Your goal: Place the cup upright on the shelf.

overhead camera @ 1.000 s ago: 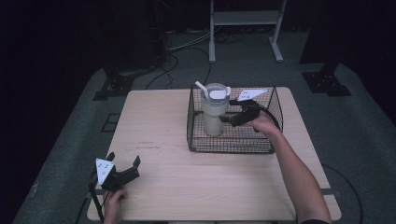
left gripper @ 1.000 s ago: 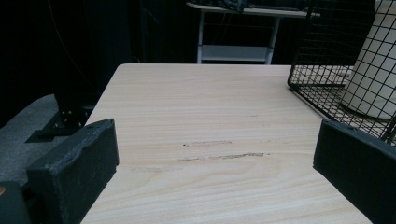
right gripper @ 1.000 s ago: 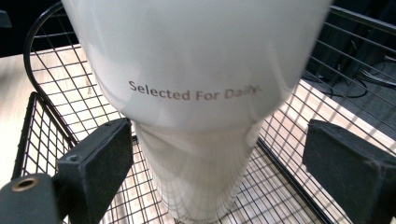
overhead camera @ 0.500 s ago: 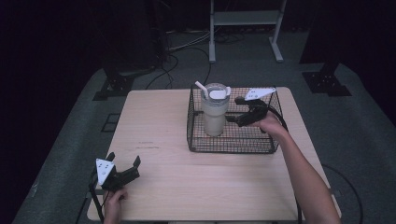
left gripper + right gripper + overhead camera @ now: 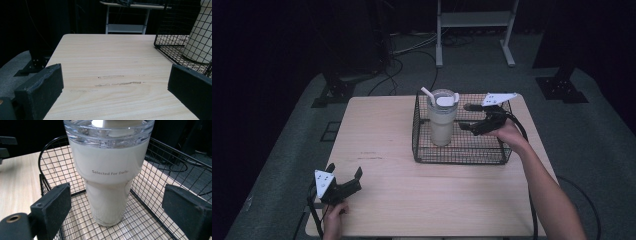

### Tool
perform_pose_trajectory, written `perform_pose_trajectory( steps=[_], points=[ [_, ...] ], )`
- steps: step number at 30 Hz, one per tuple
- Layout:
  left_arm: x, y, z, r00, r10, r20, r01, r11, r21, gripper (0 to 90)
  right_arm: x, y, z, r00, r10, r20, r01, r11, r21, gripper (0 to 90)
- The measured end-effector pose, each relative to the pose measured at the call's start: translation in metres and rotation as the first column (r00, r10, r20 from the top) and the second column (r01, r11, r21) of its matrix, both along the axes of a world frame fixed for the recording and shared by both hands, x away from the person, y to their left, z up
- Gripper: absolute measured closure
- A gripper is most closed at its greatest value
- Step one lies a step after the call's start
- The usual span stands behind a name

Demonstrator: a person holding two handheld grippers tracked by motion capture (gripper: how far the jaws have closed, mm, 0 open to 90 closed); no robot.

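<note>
A white tumbler (image 5: 442, 120) with a clear lid and a straw stands upright inside a black wire basket (image 5: 462, 155) on the table's right half. In the right gripper view the tumbler (image 5: 110, 175) stands just ahead between the wide-apart jaws, untouched. My right gripper (image 5: 469, 125) is open, held over the basket to the tumbler's right. My left gripper (image 5: 347, 182) rests open near the table's front left corner with nothing in it. From there the basket (image 5: 172, 32) and tumbler (image 5: 200, 37) lie at the far right.
The wooden table (image 5: 382, 130) has bare room across its left and front. A metal stand (image 5: 474, 20) and cables lie on the dark floor behind the table. A cable trails from the right gripper past the table's right edge.
My right gripper has drawn back to the right, away from the tumbler, and risen a little. The tumbler stays in the basket. The left gripper has not moved.
</note>
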State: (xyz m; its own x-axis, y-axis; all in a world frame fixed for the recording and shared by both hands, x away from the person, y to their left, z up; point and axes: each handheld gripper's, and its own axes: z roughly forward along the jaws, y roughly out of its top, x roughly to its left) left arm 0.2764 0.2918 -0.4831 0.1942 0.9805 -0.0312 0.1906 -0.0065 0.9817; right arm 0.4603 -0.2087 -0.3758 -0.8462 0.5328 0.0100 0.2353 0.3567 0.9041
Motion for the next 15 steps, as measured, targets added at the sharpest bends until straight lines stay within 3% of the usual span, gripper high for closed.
perform_pose_trajectory(
  steps=[15],
  points=[
    [0.0,0.0,0.0,1.0,0.0,0.0,0.0,1.0,0.002,0.0,-0.023,-0.011,0.019,0.9996,0.013,0.024,-0.013,1.0,0.017,8.2]
  ],
)
